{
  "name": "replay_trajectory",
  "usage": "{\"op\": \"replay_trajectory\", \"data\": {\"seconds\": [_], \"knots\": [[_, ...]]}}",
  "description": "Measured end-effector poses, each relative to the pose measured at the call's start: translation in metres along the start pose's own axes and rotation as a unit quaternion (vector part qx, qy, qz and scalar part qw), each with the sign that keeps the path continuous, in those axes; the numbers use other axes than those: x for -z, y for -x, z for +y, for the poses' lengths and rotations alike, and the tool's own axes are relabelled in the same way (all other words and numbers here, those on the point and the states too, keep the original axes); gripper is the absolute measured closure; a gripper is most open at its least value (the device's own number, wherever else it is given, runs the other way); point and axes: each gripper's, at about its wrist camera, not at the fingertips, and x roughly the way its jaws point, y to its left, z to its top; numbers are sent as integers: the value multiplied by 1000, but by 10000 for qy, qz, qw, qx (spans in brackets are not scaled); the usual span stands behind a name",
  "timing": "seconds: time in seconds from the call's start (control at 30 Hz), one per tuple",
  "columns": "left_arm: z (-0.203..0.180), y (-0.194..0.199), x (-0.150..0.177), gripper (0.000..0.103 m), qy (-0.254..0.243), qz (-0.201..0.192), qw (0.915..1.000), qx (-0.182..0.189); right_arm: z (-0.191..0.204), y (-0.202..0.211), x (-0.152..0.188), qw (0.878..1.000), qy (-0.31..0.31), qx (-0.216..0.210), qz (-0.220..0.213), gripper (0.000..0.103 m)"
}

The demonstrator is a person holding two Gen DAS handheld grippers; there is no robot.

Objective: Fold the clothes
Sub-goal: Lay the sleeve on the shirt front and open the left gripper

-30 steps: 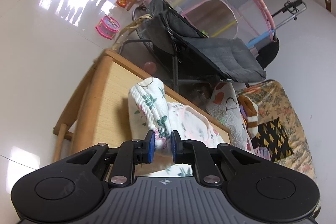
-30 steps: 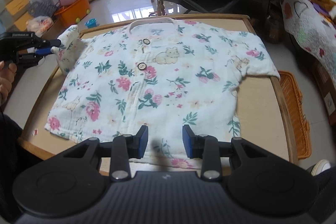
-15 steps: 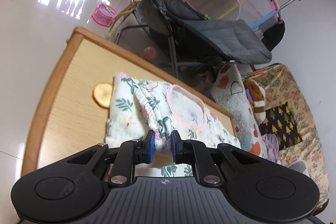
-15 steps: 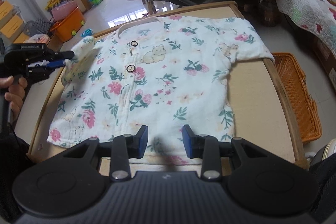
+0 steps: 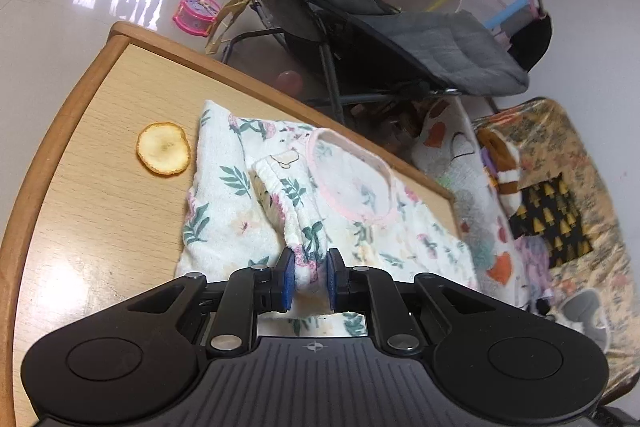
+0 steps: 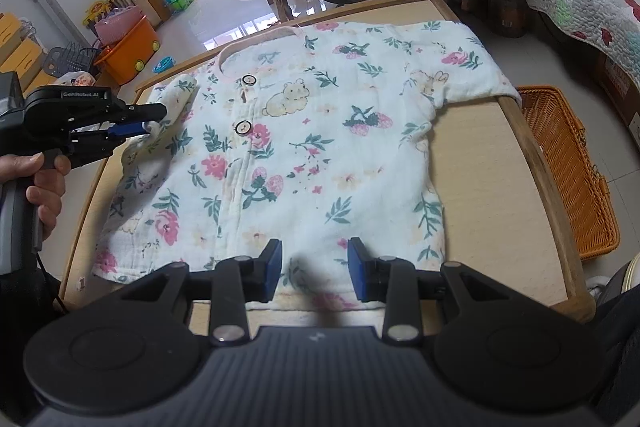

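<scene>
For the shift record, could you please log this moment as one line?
left gripper: shut on sleeve | right gripper: open above hem | shirt: flat on table

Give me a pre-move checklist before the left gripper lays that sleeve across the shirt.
1. Left gripper pinching the sleeve: ok, cuff sits between the pads.
2. Right gripper free: ok, jaws open above the hem, holding nothing.
3. Shirt flat on the table: ok.
4. Other sleeve fully on the table: not ok, its tip overhangs the edge.
5. Orange slice clear of the fabric: ok, it lies beside the shirt.
</scene>
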Motion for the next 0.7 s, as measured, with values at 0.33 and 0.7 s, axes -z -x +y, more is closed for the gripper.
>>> {"op": "replay_trajectory", "data": {"seconds": [0.33,0.7], "knots": [[-7,-6,0,83,-329,173,9982,-476,-2,-1,0,10000,-37,-21,25,68],[-31,-6,-6,79,-881,246,9908,-995,-3,-1,1,10000,-47,-36,25,67]]}}
